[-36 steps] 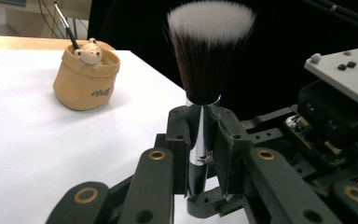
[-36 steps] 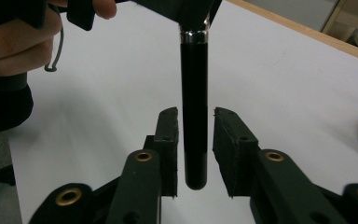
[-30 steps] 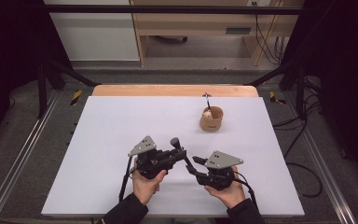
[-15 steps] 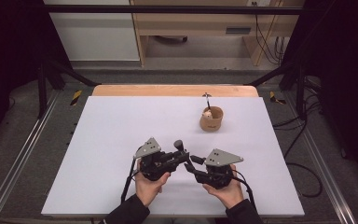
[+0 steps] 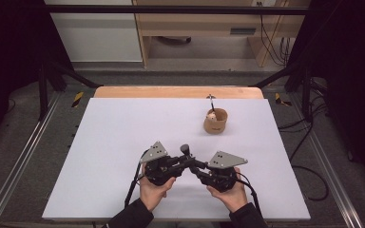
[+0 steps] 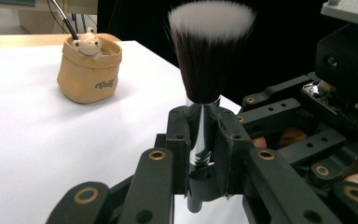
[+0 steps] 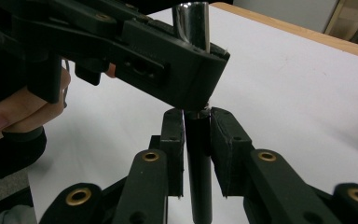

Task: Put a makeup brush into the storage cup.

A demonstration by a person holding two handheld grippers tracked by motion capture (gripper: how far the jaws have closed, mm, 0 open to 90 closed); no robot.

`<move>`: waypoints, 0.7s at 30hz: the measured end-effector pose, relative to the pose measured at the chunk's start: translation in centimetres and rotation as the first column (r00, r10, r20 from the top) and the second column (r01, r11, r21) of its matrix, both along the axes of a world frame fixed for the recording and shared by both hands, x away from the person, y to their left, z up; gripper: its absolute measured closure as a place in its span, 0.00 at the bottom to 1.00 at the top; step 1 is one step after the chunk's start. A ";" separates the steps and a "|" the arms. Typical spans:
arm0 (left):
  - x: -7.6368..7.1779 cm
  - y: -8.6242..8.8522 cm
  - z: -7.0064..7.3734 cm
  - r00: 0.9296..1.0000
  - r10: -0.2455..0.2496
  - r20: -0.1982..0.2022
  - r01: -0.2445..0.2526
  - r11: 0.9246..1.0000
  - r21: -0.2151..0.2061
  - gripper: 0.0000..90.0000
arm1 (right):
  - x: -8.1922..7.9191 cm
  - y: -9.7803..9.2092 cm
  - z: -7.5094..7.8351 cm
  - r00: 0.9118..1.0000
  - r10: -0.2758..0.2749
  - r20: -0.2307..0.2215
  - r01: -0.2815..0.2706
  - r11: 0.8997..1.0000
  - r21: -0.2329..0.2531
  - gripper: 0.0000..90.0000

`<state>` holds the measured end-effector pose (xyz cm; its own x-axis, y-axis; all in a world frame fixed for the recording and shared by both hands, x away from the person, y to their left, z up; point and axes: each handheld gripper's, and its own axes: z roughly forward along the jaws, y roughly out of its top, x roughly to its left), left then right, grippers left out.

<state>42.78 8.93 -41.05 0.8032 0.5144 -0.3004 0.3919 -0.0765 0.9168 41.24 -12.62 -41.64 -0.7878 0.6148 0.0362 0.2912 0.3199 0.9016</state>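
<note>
Soft bristles up top, so the brush (image 6: 208,60) is best held by its stiff, slick metal ferrule; left gripper (image 6: 200,140) is clamped there, right gripper (image 7: 196,135) pinches the black handle, upright above the table (image 5: 123,137); pretty light.

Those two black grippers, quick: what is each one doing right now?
Left gripper: closed on the shiny metal collar of the upright black-bristled, white-tipped makeup brush.
Right gripper: closed on the same brush's black handle, lower down.
</note>
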 end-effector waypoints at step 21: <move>0.3 0.7 0.5 1.000 -0.001 0.016 0.001 1.000 -0.004 0.66 | 0.2 -0.6 -0.2 1.000 -0.018 -0.022 0.018 1.000 0.015 0.88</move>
<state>43.04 9.58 -40.57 0.8082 0.5128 -0.2894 0.3772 -0.0736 0.9232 41.48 -13.23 -41.83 -0.7754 0.6283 0.0623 0.3161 0.3009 0.8997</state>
